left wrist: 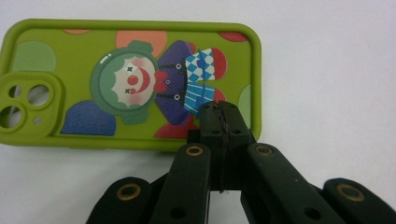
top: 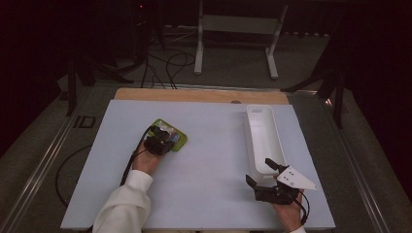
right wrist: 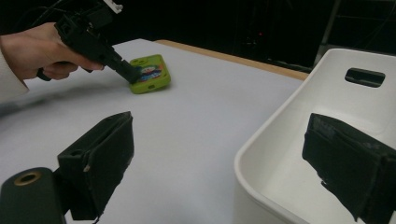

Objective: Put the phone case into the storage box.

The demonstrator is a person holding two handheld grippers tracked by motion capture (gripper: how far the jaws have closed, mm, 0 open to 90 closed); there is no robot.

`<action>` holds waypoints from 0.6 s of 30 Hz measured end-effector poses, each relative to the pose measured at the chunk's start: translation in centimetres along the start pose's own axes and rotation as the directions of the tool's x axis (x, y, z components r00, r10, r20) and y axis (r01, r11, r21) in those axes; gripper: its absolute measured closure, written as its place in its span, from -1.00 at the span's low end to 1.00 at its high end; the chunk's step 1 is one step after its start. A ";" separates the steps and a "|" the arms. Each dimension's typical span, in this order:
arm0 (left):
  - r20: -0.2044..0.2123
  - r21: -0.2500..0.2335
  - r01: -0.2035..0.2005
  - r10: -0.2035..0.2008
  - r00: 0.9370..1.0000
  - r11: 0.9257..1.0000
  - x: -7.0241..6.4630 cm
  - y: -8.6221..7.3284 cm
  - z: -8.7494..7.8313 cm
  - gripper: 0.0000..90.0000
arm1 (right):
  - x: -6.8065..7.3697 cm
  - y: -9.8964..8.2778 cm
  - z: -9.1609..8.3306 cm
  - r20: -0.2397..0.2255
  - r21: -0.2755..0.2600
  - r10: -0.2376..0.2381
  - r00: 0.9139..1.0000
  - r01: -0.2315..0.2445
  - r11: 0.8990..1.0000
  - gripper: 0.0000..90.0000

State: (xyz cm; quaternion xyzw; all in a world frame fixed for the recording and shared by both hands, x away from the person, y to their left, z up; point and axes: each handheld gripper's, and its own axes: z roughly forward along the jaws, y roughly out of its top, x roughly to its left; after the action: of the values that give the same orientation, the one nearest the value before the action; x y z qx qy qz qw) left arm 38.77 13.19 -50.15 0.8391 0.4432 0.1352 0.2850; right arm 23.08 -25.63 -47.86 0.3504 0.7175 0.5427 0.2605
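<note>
A green phone case (top: 171,135) with a clown picture lies flat on the white table top, left of centre. My left gripper (top: 162,141) points down at it. Its jaws are shut together with nothing between them, and the tips (left wrist: 219,115) rest over the case (left wrist: 93,84) near its long edge. My right gripper (top: 260,171) is open at the near end of a long white bin (top: 248,132). One jaw is outside the bin over the table and the other is over its inside (right wrist: 280,140). In the right gripper view, the case (right wrist: 150,74) shows farther off under the left gripper.
The white bin lies lengthwise on the right half of the table and looks bare inside. A wooden strip (top: 194,94) runs along the table's far edge. Beyond it stand a white frame (top: 235,24) and cables (top: 167,65) on the floor.
</note>
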 end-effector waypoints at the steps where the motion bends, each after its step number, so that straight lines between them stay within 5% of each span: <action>1: 0.000 -0.001 0.000 0.000 1.000 1.000 0.0 0.0 0.0 1.00 | 0.0 0.0 0.0 0.001 -0.001 -0.001 1.000 0.001 1.000 -0.80; 8: 0.021 -0.008 0.022 -0.021 1.000 1.000 -0.2 0.1 0.3 1.00 | 0.0 0.0 0.0 -0.001 0.001 -0.002 1.000 0.002 1.000 -0.80; 18: 0.017 0.022 -0.027 0.026 0.999 0.999 -0.7 0.2 0.0 1.00 | 0.0 0.0 0.0 0.002 -0.002 -0.001 1.000 0.001 1.000 -0.80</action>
State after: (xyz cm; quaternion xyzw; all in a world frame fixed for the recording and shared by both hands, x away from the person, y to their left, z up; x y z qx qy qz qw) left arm 38.49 12.50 -49.97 0.8492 0.4310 0.1269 0.2775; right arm 23.07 -25.63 -47.85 0.3505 0.7169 0.5428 0.2619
